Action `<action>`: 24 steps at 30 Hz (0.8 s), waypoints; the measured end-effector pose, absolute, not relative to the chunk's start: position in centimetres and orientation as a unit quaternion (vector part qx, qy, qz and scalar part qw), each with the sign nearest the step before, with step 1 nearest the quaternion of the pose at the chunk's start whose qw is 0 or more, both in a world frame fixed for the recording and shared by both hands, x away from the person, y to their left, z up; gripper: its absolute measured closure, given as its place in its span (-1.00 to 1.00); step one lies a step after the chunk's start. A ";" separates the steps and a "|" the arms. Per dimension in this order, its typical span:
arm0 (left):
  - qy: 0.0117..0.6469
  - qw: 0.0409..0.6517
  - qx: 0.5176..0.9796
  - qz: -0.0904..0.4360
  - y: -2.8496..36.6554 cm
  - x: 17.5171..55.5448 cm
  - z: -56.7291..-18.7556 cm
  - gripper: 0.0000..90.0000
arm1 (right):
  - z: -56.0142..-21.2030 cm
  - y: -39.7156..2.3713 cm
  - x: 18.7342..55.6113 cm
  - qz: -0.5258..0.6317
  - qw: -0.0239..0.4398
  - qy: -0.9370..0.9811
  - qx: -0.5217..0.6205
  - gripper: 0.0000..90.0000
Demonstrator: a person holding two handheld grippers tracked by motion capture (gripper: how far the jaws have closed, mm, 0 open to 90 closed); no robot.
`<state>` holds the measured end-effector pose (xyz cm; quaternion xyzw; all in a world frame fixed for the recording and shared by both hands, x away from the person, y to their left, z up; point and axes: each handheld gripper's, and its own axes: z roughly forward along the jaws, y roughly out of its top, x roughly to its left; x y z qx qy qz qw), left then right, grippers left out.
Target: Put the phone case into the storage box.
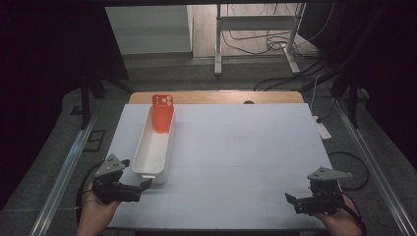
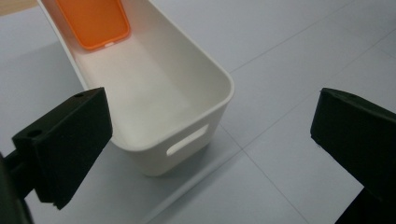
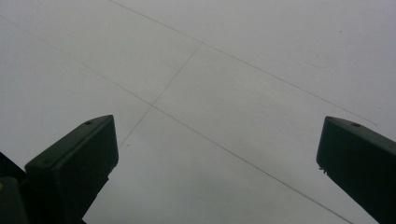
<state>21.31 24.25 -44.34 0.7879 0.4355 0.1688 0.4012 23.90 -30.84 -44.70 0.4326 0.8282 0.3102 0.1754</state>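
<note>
Near the left claw (image 1: 140,186) — released, like the right claw (image 1: 293,200) — the white bin (image 2: 205,100) looks light, rigid, probably slippery; grip its handle slot.

The orange phone case (image 2: 95,23) runs off the top edge of the left gripper view, so its upper part is cut away, and the white bin (image 2: 154,100) loses its far end there too. In the high view the bin's wall (image 1: 147,142) hides the case's (image 1: 163,113) foot. Both hands (image 1: 96,214) are cropped by the bottom edge
</note>
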 end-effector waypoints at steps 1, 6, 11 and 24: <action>0.436 0.401 0.788 0.169 24.3 21.3 -44.3 -1.00 | -44.7 -30.8 23.9 0.310 0.176 0.828 0.433 -1.00; 0.440 0.399 0.786 0.171 24.6 20.7 -44.6 -1.00 | -44.7 -30.8 23.9 0.310 0.176 0.828 0.432 -1.00; 0.447 0.400 0.781 0.172 25.0 20.1 -44.9 -1.00 | -44.7 -30.8 23.9 0.310 0.176 0.828 0.432 -1.00; 0.463 0.386 0.781 0.164 25.7 18.3 -46.1 -1.00 | -44.7 -30.8 23.9 0.310 0.176 0.828 0.432 -1.00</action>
